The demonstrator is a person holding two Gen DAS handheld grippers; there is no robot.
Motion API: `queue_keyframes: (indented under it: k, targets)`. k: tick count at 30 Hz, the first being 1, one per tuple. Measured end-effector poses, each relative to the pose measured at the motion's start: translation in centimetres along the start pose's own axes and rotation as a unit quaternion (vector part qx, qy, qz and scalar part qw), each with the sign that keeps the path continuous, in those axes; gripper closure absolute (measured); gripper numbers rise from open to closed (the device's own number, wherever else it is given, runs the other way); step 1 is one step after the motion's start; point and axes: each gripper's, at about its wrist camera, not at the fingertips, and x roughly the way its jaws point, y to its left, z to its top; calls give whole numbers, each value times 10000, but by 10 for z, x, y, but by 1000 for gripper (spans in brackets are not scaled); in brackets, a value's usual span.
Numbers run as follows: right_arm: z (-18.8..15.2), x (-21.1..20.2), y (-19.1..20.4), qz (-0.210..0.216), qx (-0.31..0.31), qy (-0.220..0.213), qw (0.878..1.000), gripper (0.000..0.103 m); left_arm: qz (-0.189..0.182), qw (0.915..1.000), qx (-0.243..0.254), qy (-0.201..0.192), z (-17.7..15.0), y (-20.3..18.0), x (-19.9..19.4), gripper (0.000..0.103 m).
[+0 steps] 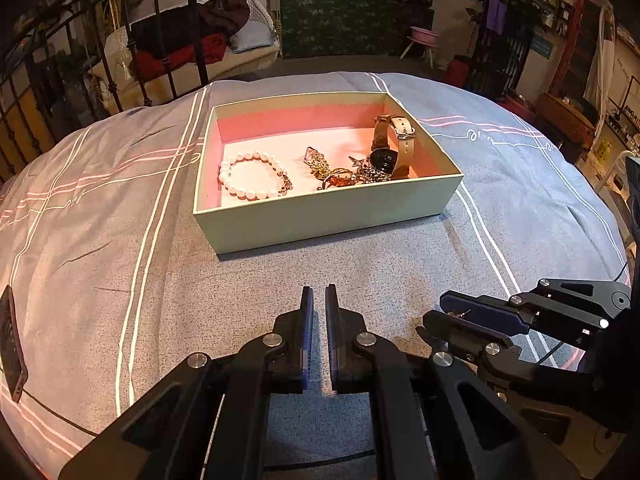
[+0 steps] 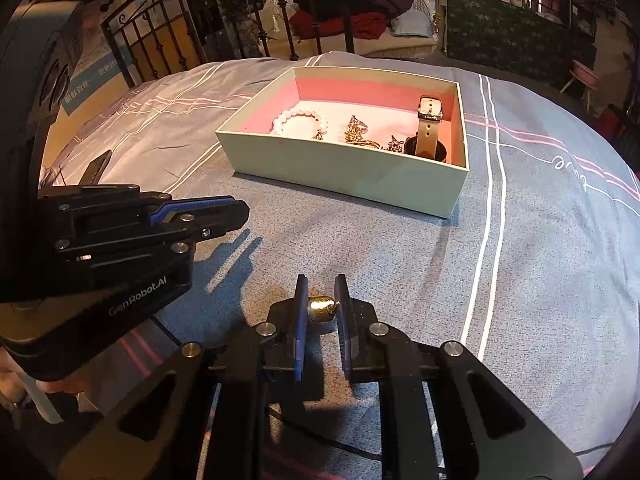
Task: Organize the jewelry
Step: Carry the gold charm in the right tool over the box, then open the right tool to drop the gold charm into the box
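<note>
A pale green box (image 1: 332,212) with a pink lining sits on the grey bedspread (image 1: 248,276). It holds a pearl bracelet (image 1: 250,174), gold brooches and charms (image 1: 340,170), and a watch with a beige strap (image 1: 390,148). The box also shows in the right wrist view (image 2: 352,176). My right gripper (image 2: 322,308) is shut on a small gold earring (image 2: 321,309), just above the bedspread in front of the box. My left gripper (image 1: 319,300) is nearly shut and empty, in front of the box. The right gripper also shows in the left wrist view (image 1: 444,312).
A black phone (image 1: 10,344) lies on the bedspread at far left. An iron bed frame (image 1: 100,60) and a wicker chair with clothes (image 1: 208,36) stand beyond the bed. A green patterned screen (image 1: 344,24) is at the back.
</note>
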Motion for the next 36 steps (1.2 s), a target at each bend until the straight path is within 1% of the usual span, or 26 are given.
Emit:
queue_keyframes:
  k: [7, 10, 13, 16, 19, 22, 24, 29, 36]
  targets:
    - [3, 0, -2, 4, -10, -5, 10000, 89, 1, 10000, -12, 19, 1, 1, 0, 97]
    - [15, -3, -1, -14, -110, -107, 9999, 89, 35, 10000, 21, -75, 8, 2, -3, 97]
    - [45, -10, -1, -103, -257, -434, 9987, 89, 134, 9995, 29, -279, 29, 9, -9, 97]
    - [82, -9, -7, -211, -332, -727, 9966, 89, 328, 9981, -38, -518, 56, 19, -12, 97]
    - [116, 1, -12, -209, -357, -754, 9963, 89, 410, 9974, -154, -570, 78, 31, -9, 97]
    - [136, 16, -15, -260, -413, -629, 9968, 89, 456, 9970, -259, -570, 93, 40, -5, 97]
    - [140, 28, -17, -289, -416, -489, 9975, 89, 443, 9969, -323, -570, 98, 43, -2, 97]
    - [135, 44, -17, -305, -413, -277, 9983, 89, 383, 9973, -370, -512, 103, 43, 7, 97]
    - [132, 45, -24, -500, -335, -263, 9978, 89, 337, 9972, -522, -408, 110, 46, 19, 97]
